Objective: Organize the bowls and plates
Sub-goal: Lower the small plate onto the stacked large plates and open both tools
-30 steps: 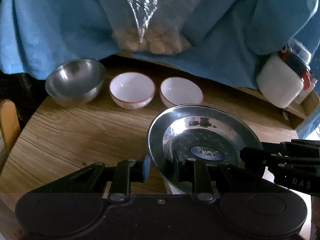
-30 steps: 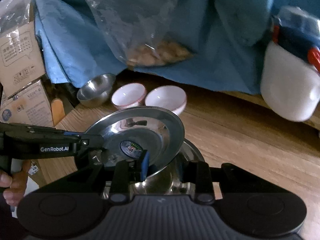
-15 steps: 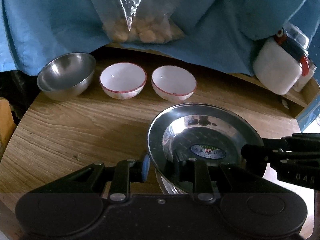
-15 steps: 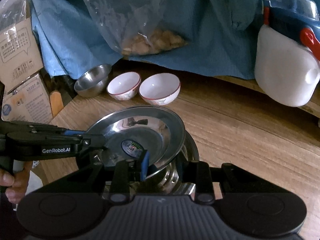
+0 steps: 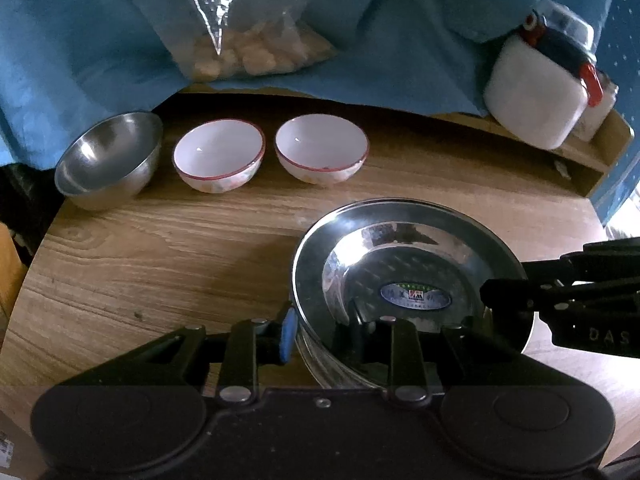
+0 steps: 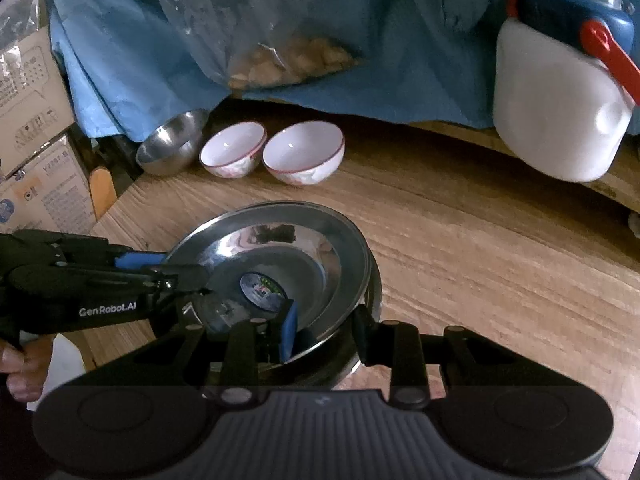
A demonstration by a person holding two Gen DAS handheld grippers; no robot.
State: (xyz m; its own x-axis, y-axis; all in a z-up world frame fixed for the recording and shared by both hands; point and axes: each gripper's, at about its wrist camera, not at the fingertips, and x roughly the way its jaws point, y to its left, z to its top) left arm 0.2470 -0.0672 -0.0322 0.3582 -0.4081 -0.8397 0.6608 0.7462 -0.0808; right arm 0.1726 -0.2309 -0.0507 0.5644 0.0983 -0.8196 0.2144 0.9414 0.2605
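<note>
On the wooden desk [image 5: 168,264] a steel plate [image 5: 404,248] with a sticker in its middle sat on top of other steel dishes, and both tools held its rim. The left tool [image 5: 320,326] had one blue pad outside the rim and the other finger inside the plate; its jaws had just been opening a little, and there seemed to be a thin gap at the blue pad, so I could not tell whether it was really pressing the rim. The right tool [image 6: 324,326] was almost closed on the near rim — blue pad inside, black finger outside — and the plate leaned slightly on that side. At the back of the desk stood a steel bowl [image 5: 108,160] and two white bowls [image 5: 218,154] with red edges, all in one row, just beside each other and well apart from the plate.
</note>
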